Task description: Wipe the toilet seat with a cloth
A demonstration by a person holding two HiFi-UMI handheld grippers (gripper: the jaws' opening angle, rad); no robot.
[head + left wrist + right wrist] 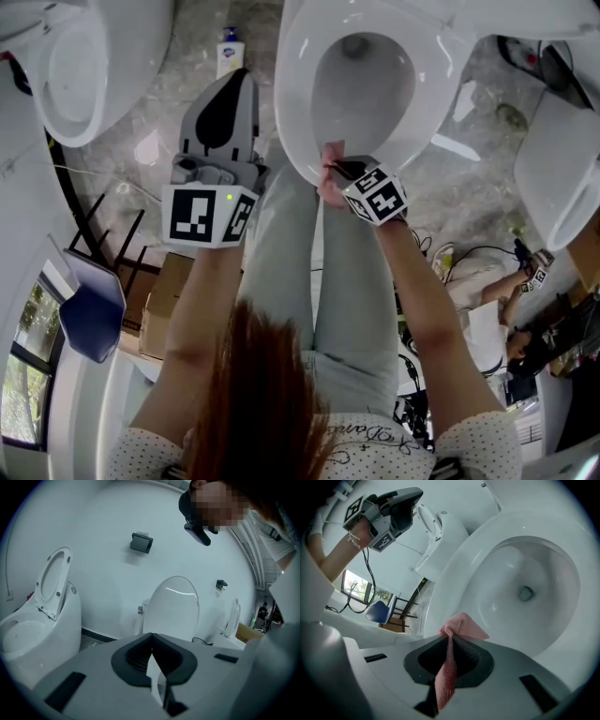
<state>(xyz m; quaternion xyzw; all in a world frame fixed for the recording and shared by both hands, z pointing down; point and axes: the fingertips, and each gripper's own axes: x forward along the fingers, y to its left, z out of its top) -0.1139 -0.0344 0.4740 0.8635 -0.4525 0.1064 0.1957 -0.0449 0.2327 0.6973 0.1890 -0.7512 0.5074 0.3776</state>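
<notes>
A white toilet with its seat (pixel 292 103) stands in front of me, the bowl (pixel 361 84) open. My right gripper (pixel 334 169) is shut on a pink mesh cloth (pixel 462 626). The cloth's bunched end lies at the seat's front rim (pixel 450 588); its tail hangs back between the jaws. In the head view only a small pink bit of the cloth (pixel 331 152) shows. My left gripper (pixel 225 112) is held up to the left of the toilet, away from it, jaws shut with nothing seen in them. It looks at the wall (pixel 151 641) and also shows in the right gripper view (pixel 408 509).
More white toilets stand to the left (pixel 75 75) and right (pixel 562 178); another has its lid shut (pixel 173 606). A cleaner bottle (pixel 228 52) is on the marble floor. A blue chair (pixel 94 314), cardboard boxes (pixel 159 300) and a crouching person (pixel 497 314) are nearby.
</notes>
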